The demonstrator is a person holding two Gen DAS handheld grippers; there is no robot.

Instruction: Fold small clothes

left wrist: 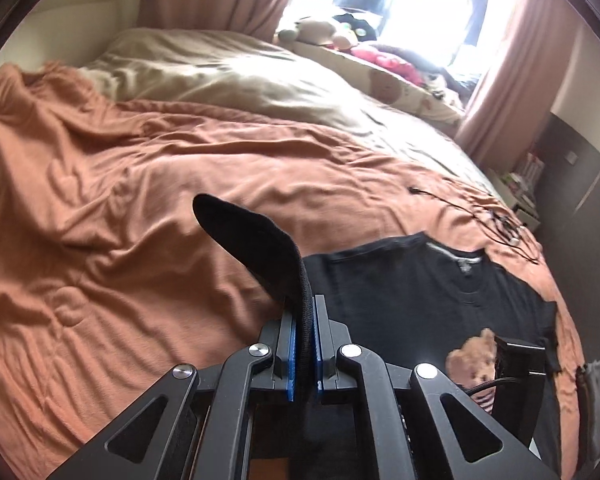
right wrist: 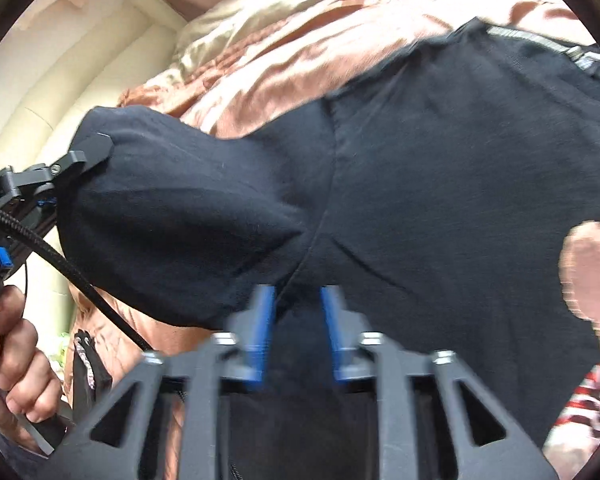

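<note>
Bed (left wrist: 140, 168): your orange blanket covers it, rumpled.
Shirt (left wrist: 412, 300): black, lies flat on the blanket, bear print near your right side.
Sleeve (right wrist: 172, 216): lifted off the bed.
Left tongs (left wrist: 305, 344): you have them clamped on the sleeve's edge.
Right tongs (right wrist: 296, 332): parted at the armpit seam, cloth between, not pinched.

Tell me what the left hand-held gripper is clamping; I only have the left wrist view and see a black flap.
Observer: From the right wrist view, the left hand-held gripper pinches the end of the sleeve of the shirt, lifted off the blanket.
Operator: Is the right hand-held gripper holding anything?
Observer: No. The right hand-held gripper has its jaws open astride the shirt near the armpit seam, with the blue pads not clamped on cloth.
</note>
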